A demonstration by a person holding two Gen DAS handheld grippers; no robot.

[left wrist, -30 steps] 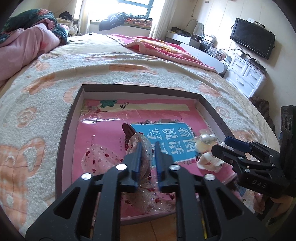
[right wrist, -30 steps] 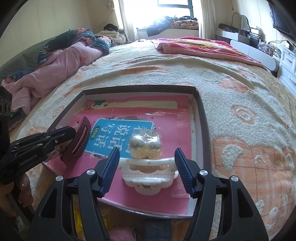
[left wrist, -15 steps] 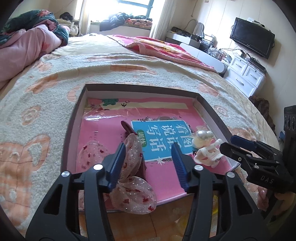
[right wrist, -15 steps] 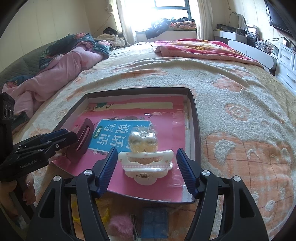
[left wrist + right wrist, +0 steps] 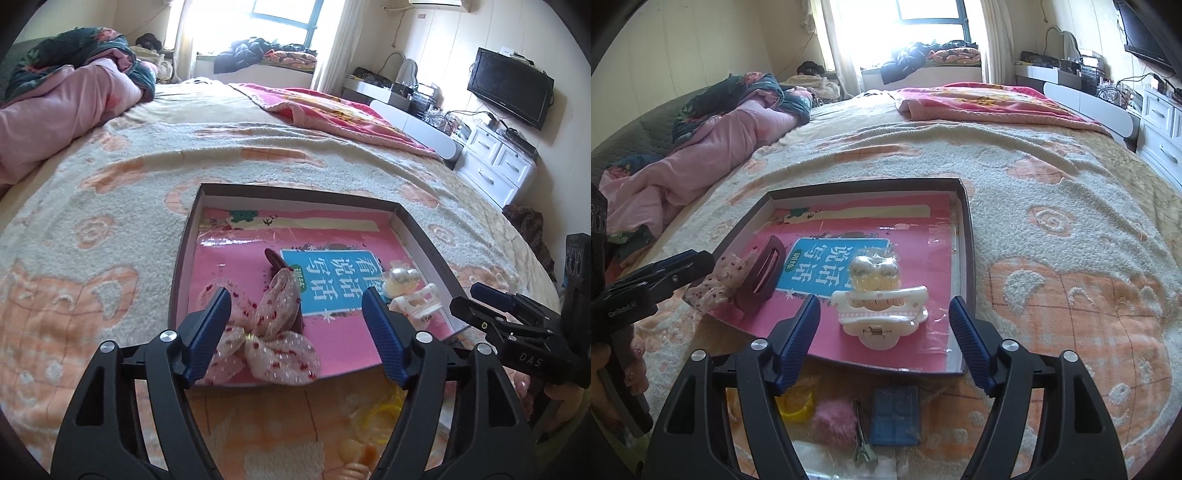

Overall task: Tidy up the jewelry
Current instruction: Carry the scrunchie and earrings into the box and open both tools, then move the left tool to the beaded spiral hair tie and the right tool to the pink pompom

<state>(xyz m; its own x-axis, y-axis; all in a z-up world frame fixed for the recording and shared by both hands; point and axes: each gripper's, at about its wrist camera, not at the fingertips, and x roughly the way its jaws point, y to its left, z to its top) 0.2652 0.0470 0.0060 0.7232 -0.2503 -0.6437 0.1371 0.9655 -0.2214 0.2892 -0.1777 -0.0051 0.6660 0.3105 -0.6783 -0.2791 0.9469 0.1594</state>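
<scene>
Since one second ago the left gripper (image 5: 296,334) releases the pink bow hair clip (image 5: 275,334), now lying free at the tray's (image 5: 184,251) near edge between its opening jaws, while the right gripper (image 5: 884,341) widens and draws back from the white claw clip (image 5: 882,314).

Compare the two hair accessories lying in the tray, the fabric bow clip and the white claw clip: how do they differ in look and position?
The bow clip is soft, pink, red-speckled fabric on a dark maroon base; the white claw clip is hard plastic with teeth.
The bow clip hangs over the tray's near left edge; the white claw clip sits fully inside, nearer the right wall.
Both lie free, untouched by either gripper.
</scene>
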